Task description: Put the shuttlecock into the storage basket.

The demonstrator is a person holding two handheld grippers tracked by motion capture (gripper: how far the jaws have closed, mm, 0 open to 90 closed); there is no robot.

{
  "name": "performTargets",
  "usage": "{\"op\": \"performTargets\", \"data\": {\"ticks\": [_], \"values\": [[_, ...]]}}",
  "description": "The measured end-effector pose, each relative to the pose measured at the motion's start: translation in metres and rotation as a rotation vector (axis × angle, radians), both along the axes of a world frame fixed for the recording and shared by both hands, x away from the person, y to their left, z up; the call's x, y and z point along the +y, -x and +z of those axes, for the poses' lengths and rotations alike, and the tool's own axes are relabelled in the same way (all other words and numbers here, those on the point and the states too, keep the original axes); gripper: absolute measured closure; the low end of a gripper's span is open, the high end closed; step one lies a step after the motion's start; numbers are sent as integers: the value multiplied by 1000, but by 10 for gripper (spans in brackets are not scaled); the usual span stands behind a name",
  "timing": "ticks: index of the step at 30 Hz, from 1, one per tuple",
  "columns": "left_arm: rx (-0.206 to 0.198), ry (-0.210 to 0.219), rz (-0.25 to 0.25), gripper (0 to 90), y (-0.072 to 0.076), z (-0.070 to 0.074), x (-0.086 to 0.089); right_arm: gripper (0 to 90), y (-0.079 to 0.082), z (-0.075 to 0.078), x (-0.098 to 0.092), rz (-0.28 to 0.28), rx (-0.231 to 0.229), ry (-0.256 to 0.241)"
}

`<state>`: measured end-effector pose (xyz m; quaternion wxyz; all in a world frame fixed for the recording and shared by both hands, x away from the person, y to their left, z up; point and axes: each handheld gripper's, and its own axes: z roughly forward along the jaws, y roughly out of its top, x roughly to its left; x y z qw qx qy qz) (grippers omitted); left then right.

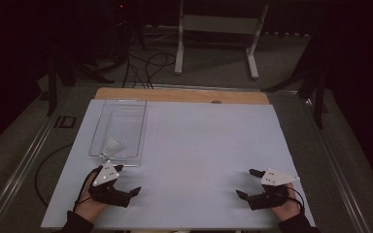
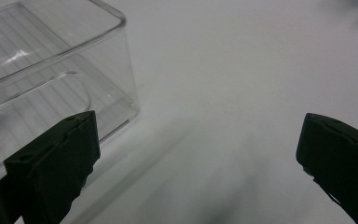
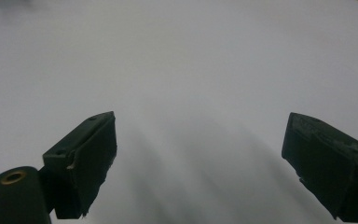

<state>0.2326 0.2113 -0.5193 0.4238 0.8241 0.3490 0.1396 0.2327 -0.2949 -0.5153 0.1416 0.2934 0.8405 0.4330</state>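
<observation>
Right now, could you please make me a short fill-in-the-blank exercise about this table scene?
1. The shuttlecock lies inside the clear ____.
2. The bin stands nearer to the ____ gripper.
3. The jaws of the left gripper and the right gripper are both ____.
4. The grippers rest on a ____ table.

Missing words: bin; left; open; white
</observation>
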Motion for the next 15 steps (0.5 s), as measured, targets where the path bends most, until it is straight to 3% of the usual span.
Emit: {"op": "performTargets", "data": {"ticks": [9, 15], "values": [[-47, -1, 107, 0, -2, -1, 7, 103, -5, -5, -2, -49, 13, -1], [-54, 60, 135, 0, -3, 2, 11, 103, -7, -3, -3, -60, 11, -24]]}}
